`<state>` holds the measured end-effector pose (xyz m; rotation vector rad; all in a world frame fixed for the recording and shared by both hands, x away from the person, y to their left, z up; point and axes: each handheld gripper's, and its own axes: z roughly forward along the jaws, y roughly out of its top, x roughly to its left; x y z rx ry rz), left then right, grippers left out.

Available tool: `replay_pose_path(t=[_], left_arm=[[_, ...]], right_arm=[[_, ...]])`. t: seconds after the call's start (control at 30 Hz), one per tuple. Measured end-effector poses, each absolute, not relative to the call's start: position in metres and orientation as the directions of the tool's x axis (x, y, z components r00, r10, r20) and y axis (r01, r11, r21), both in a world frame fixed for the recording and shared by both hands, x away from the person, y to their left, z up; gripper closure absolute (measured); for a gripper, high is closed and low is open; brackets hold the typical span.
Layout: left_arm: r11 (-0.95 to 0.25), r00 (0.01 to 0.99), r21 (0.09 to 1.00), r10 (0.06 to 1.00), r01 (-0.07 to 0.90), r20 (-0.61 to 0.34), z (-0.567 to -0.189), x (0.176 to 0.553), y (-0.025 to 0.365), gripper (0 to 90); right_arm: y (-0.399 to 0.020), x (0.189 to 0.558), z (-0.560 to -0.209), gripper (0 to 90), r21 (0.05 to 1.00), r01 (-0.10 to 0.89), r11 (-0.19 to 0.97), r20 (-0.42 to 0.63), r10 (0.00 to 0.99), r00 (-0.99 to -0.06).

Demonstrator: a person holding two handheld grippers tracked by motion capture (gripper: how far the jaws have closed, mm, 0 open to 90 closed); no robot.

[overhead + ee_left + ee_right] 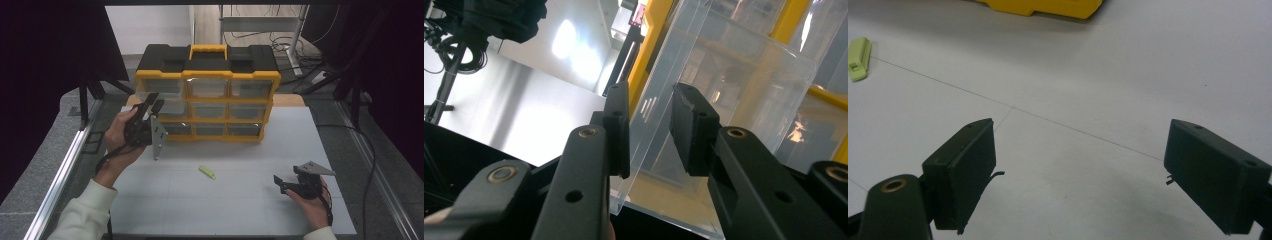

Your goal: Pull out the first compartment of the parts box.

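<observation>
A white bench [235, 200] carries a yellow and black organizer cabinet [207, 92] at its far side, three rows of clear drawers under a black top with a yellow handle. The top-left clear drawer [161, 88] is the one in hand: it juts out a little from the cabinet's left end. The left hand-held gripper [152, 102], raised by a hand at the cabinet's left corner, has its jaws either side of that drawer's corner; in the left gripper view the transparent wall [659, 135] runs up between the two black pads, one pad outside it and one inside, though whether they actually press on it I cannot tell. The right hand-held gripper [280, 182] rests low near the bench's front right, jaws spread wide with nothing between them. A small light-green clip [207, 172] lies on the bench between the two hands, well apart from both.
</observation>
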<state>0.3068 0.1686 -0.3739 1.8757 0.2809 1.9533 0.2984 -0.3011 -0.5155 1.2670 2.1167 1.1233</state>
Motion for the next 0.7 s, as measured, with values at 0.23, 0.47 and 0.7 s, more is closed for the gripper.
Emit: replay_pose_path(t=[0.23, 0.47, 0.7], left_arm=[[-0.894, -0.003, 0.419, 0.424, -0.157, 0.905, -0.3742, 0.3035, 0.1690, 69.6], [-0.894, -0.004, 0.417, 0.423, -0.162, 0.906, -0.3749, 0.3016, 0.1695, 69.6], [-0.894, -0.004, 0.419, 0.425, -0.162, 0.905, -0.3748, 0.3009, 0.1694, 69.5]], right_arm=[[-0.3010, 0.2984, -0.5155, 13.4, 0.813, 0.524, 0.256, 0.046, 0.868, -0.495], [-0.3009, 0.2984, -0.5156, 13.4, 0.812, 0.524, 0.257, 0.045, 0.868, -0.495], [-0.3011, 0.2983, -0.5154, 13.5, 0.813, 0.523, 0.255, 0.045, 0.868, -0.494]])
